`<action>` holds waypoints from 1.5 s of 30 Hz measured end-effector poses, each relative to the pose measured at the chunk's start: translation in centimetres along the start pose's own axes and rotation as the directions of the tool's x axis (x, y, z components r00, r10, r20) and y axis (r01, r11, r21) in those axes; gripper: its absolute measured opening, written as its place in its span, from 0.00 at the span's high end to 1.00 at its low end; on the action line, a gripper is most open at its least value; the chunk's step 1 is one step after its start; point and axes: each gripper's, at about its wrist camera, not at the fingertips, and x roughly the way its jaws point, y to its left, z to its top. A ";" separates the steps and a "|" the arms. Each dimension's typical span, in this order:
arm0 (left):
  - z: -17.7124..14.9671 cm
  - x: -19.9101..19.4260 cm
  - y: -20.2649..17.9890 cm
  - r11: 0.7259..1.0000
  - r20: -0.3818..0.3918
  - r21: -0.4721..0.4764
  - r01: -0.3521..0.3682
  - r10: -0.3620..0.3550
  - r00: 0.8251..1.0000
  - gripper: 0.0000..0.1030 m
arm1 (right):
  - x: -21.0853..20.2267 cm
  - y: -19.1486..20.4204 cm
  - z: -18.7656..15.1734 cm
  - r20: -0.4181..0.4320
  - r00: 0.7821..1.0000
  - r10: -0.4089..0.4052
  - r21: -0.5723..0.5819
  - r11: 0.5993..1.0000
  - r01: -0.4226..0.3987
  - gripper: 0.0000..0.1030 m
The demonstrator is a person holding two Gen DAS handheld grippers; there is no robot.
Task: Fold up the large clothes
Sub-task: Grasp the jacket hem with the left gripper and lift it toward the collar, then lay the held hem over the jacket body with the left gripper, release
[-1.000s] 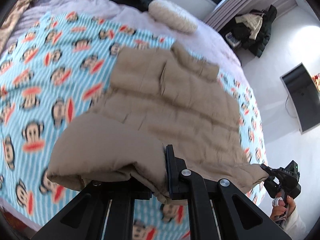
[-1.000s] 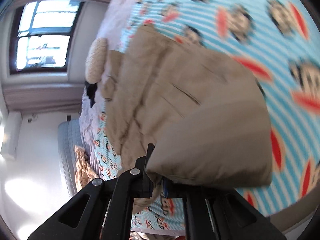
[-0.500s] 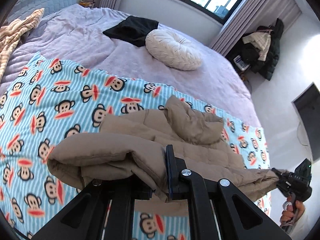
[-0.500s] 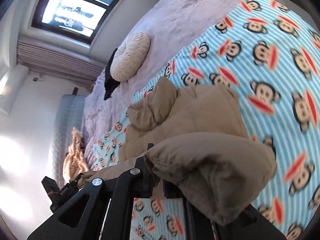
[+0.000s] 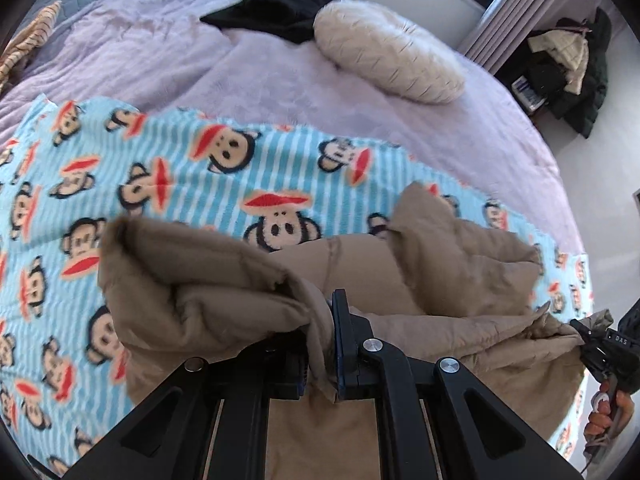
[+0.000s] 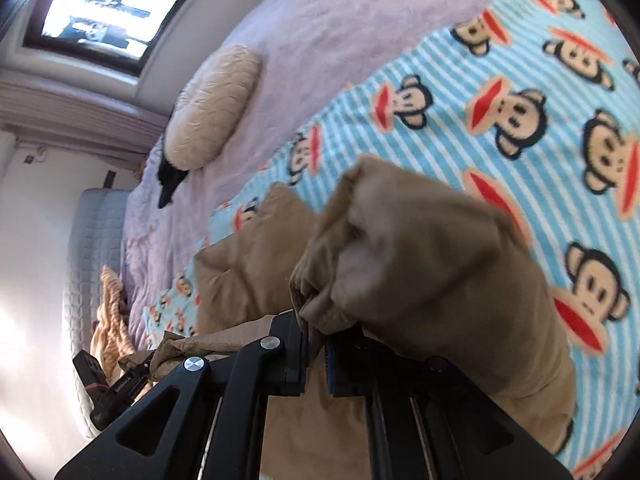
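Left wrist view: left gripper [image 5: 320, 344] is clamped on the tan jacket [image 5: 440, 264], right gripper [image 6: 316, 348] pinching its other corner, so the hem stays taut above the monkey blanket [image 5: 180, 168] for folding.

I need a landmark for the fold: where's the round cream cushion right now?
The cream cushion lies on the lilac bedspread beyond the monkey blanket, upper right in the left wrist view, beside the black garment.
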 end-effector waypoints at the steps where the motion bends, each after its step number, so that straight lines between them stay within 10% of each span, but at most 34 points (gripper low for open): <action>1: 0.1 1.5 0.2 1.000 -0.004 -0.003 -0.002 0.002 1.000 0.89 | 0.9 -0.5 0.2 0.001 1.000 -0.003 -0.002 1.000 0.003 0.93; 11: -0.3 4.9 0.7 1.000 0.034 -0.011 -0.006 0.006 0.999 0.82 | 6.4 -3.2 0.5 0.014 1.000 -0.015 -0.044 0.999 0.016 0.93; 15: -0.6 -0.2 -0.3 0.993 0.170 0.059 -0.104 0.093 0.981 0.06 | 4.8 -2.1 0.7 -0.009 0.999 -0.040 -0.044 0.998 0.039 0.89; 20: -0.7 -3.3 -2.0 0.985 0.178 0.159 -0.064 0.035 0.983 0.08 | 1.0 1.0 -0.9 0.029 0.998 -0.061 -0.169 0.983 0.065 0.78; 24: -1.8 -0.5 -4.8 0.964 0.045 0.261 0.049 -0.063 0.997 0.45 | 1.5 3.3 -2.8 -0.010 0.998 -0.063 -0.302 0.952 0.057 0.82; 38: -2.0 5.4 -5.6 0.960 0.079 0.265 -0.089 0.070 0.994 0.46 | 3.3 3.2 -3.0 -0.010 0.986 -0.164 -0.415 0.898 0.145 0.80; 45: -1.2 3.7 -4.9 0.967 0.127 0.241 -0.089 0.059 0.990 0.46 | 0.0 1.9 -0.5 0.130 0.986 -0.101 -0.266 0.955 0.133 0.38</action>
